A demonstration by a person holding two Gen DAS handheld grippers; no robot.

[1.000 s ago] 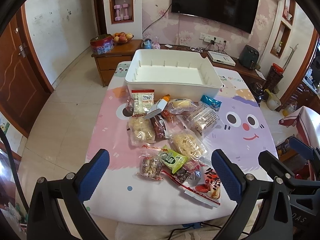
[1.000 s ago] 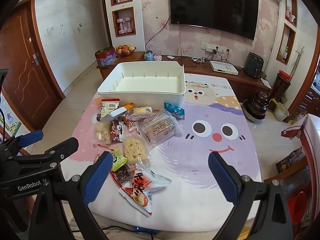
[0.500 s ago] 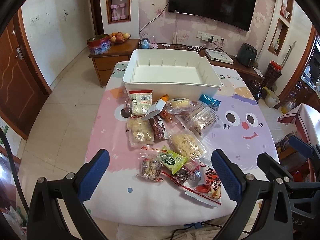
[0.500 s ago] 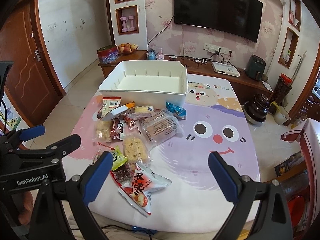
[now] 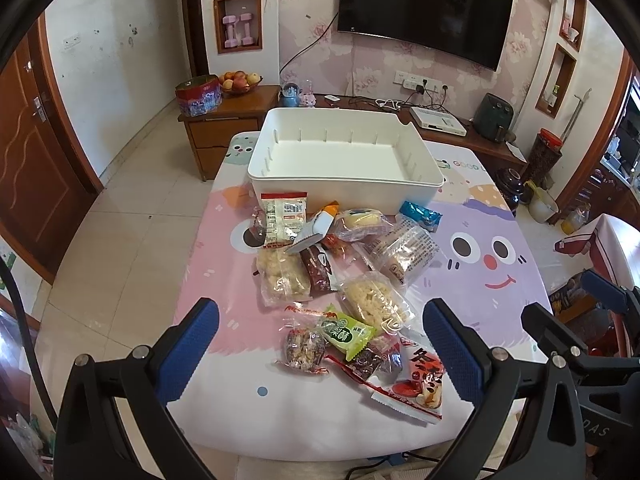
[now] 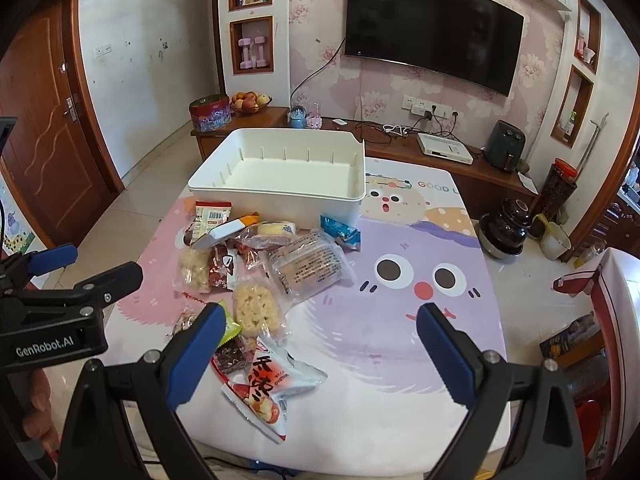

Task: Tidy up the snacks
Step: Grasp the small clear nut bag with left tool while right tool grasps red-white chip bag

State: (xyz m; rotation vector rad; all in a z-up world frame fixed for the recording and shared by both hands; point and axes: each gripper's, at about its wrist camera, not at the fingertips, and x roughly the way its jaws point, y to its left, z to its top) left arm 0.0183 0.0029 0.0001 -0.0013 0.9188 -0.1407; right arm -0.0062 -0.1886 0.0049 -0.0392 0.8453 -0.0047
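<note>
A white empty bin (image 5: 344, 184) (image 6: 280, 196) stands at the far side of the table. Several wrapped snacks lie in a loose pile in front of it: a green packet (image 5: 347, 331), a red-and-white bag (image 5: 416, 384) (image 6: 272, 388), a puffed-rice bar (image 5: 374, 300) (image 6: 256, 309) and a blue packet (image 5: 420, 215) (image 6: 340, 233). My left gripper (image 5: 320, 340) is open and empty above the near end of the pile. My right gripper (image 6: 318, 350) is open and empty, to the right of the pile.
The table carries a pink and purple cartoon cloth (image 6: 420, 280). A wooden TV cabinet (image 5: 224, 128) stands behind the table under a wall TV (image 6: 432, 28). A dark jar (image 6: 506, 232) stands on the floor to the right. The other gripper shows at the left of the right wrist view (image 6: 60, 292).
Both grippers have lifted and tilted slightly, so the bin and snacks sit a little lower in view. Both stay open and nothing on the table has moved.
</note>
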